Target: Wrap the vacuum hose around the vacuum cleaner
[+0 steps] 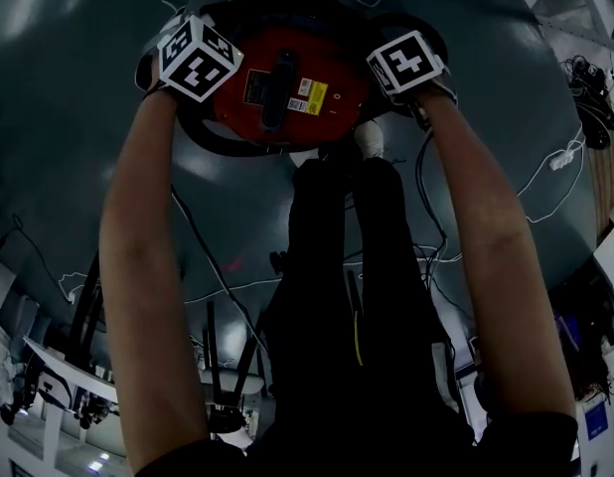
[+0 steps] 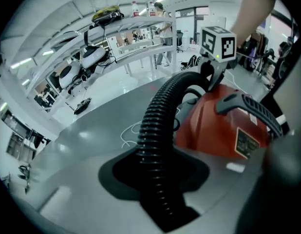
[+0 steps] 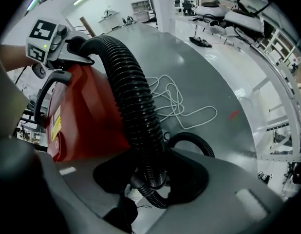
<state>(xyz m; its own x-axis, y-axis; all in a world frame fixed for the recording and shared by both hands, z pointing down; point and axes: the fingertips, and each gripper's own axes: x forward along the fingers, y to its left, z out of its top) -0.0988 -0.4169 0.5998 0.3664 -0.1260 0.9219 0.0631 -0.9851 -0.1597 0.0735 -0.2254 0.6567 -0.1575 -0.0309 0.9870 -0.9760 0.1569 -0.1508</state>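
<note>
A red vacuum cleaner (image 1: 287,82) stands on the dark grey floor, right in front of me. Its black ribbed hose (image 2: 158,126) rises between my left gripper's (image 2: 156,182) jaws, which are shut on it, and arches over to the red body (image 2: 214,126). The same hose (image 3: 131,96) also passes through my right gripper (image 3: 151,179), which is shut on it too; a lower loop (image 3: 194,143) curls below on the floor. In the head view the left gripper (image 1: 196,63) sits at the vacuum's left rim and the right gripper (image 1: 409,66) at its right rim.
A thin white cable (image 3: 177,104) lies looped on the floor beyond the vacuum. My legs in dark trousers (image 1: 347,266) stand just behind it. More cables (image 1: 565,157) trail at the right. White benches with equipment (image 2: 87,57) and a standing person (image 2: 162,13) are farther off.
</note>
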